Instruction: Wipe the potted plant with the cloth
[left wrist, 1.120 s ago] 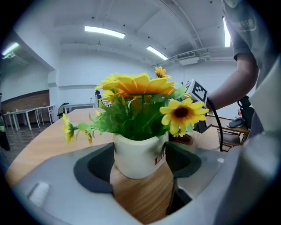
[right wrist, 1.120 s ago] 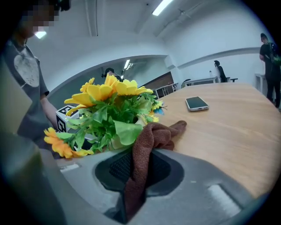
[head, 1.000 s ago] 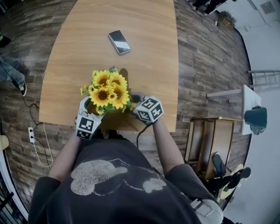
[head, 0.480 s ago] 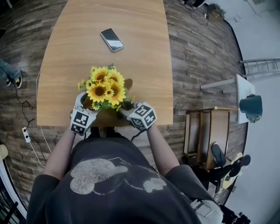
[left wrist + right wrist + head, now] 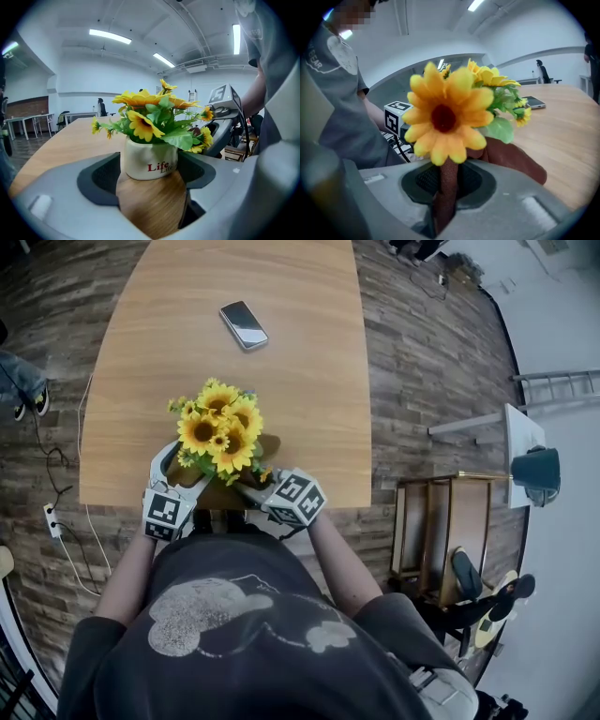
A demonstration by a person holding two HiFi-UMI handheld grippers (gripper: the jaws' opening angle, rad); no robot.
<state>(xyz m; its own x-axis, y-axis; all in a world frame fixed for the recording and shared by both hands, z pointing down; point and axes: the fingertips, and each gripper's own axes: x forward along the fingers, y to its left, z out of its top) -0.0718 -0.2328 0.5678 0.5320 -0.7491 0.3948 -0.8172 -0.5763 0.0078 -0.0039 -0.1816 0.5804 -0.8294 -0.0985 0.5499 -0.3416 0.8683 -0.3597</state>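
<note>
The potted plant (image 5: 217,427) is a bunch of yellow sunflowers in a white pot (image 5: 149,161) marked "Life". It stands near the front edge of the wooden table (image 5: 281,381). My left gripper (image 5: 180,472) reaches round the pot from the left. Its jaws are opening, and the pot stands between the pads (image 5: 101,176) with slight gaps. My right gripper (image 5: 251,486) is at the plant's near right side, shut on a brown cloth (image 5: 511,159). A strip of the cloth is pinched between its jaws, and the rest drapes behind a large sunflower (image 5: 443,117).
A dark phone (image 5: 244,325) lies on the table beyond the plant. To the right of the table, on the floor, stands a wooden frame (image 5: 441,531). At the left, a power strip with a cable (image 5: 52,519) lies on the floor. The person's torso is close behind both grippers.
The right gripper, with the cloth in it, has drawn back toward the person along the plant's side. The left gripper has shifted back slightly. The plant has stayed in place.
</note>
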